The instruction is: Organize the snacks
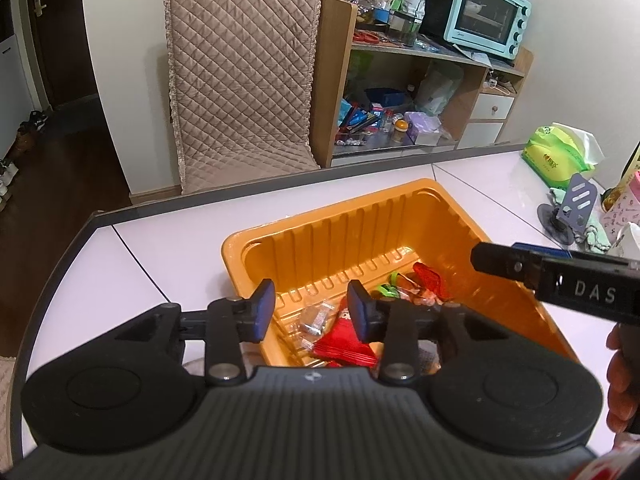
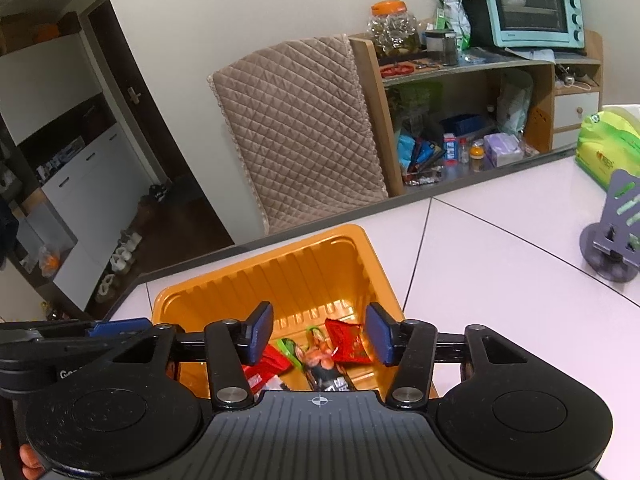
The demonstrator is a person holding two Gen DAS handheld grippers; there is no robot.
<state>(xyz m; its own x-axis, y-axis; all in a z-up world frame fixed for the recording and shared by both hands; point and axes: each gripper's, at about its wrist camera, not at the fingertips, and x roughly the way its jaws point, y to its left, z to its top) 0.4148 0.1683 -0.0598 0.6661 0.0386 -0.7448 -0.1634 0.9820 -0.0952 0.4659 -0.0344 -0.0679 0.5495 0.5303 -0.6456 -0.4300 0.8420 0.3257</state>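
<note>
An orange plastic tray (image 1: 320,216) stands on the white table and holds several snacks. Among them are a red packet (image 1: 346,344), a silver-wrapped sweet (image 1: 316,318), a green-wrapped one (image 1: 388,290) and another red packet (image 1: 430,276). My left gripper (image 1: 312,308) hangs open over the tray's near left part, with nothing between its blue pads. Over the tray's near right part (image 2: 260,252) my right gripper (image 2: 320,334) is open too, empty, above a dark packet (image 2: 328,376) and a red packet (image 2: 346,342). The two grippers sit side by side.
A green tissue pack (image 1: 560,152) and a grey phone stand (image 1: 572,208) stand on the table's right side. Beyond the table's far edge are a chair with a quilted cover (image 1: 240,80) and a cluttered wooden shelf with a blue oven (image 1: 492,12).
</note>
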